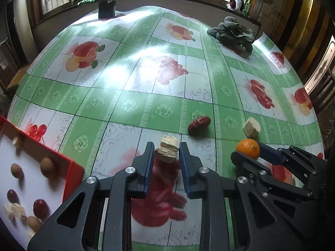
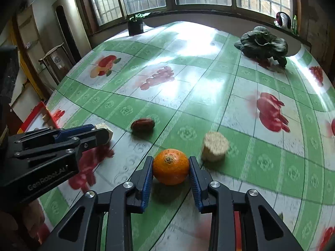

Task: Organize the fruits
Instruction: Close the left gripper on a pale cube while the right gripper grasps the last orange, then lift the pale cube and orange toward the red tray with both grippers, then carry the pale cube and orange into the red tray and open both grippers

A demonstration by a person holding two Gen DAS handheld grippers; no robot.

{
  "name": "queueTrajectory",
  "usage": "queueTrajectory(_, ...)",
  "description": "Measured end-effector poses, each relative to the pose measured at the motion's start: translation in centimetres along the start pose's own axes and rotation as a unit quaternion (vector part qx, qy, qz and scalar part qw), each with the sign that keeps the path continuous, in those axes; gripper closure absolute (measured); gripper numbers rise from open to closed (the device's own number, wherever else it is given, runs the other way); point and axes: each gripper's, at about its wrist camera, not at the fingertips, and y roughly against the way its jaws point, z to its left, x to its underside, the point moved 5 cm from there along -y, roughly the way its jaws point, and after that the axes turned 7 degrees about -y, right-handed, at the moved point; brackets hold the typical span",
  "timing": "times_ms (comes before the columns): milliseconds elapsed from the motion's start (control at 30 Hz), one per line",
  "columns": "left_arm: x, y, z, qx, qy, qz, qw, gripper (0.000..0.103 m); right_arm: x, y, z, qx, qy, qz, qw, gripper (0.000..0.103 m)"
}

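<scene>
We are mid-pickup on the desk [image 1: 129, 96]: our left gripper [image 1: 166, 152] closes its fingers on a pale sugarcane chunk [image 1: 168, 151], while our right gripper [image 2: 171, 167] clamps the orange [image 2: 171, 166]. A red date [image 2: 142, 124] and a second chunk [image 2: 215, 146] lie loose. Next, we judge, both loads go left to the red-rimmed tray [image 1: 73, 177].

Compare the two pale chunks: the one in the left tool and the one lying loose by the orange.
The held chunk sits clamped between the left tool fingers, apparently lifted off the table; the loose chunk rests on the tablecloth, untouched. In the right wrist view the held chunk is mostly hidden behind a finger, while the loose chunk shows whole. Both are pale beige, fibrous and blocky.
</scene>
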Motion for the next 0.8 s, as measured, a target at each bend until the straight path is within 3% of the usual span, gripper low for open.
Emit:
queueTrajectory(467,3.8,5.1,0.1,-0.03,-0.033,-0.026,0.9987,0.08,4.7,6.7,3.6,-0.003,-0.013,-0.042,0.999,0.071)
queueTrajectory(800,6.4,10.5,3.9,-0.071,-0.024,-0.067,0.995,0.08,6.2,9.4,9.4,-0.03,0.01,-0.058,0.998,0.071)
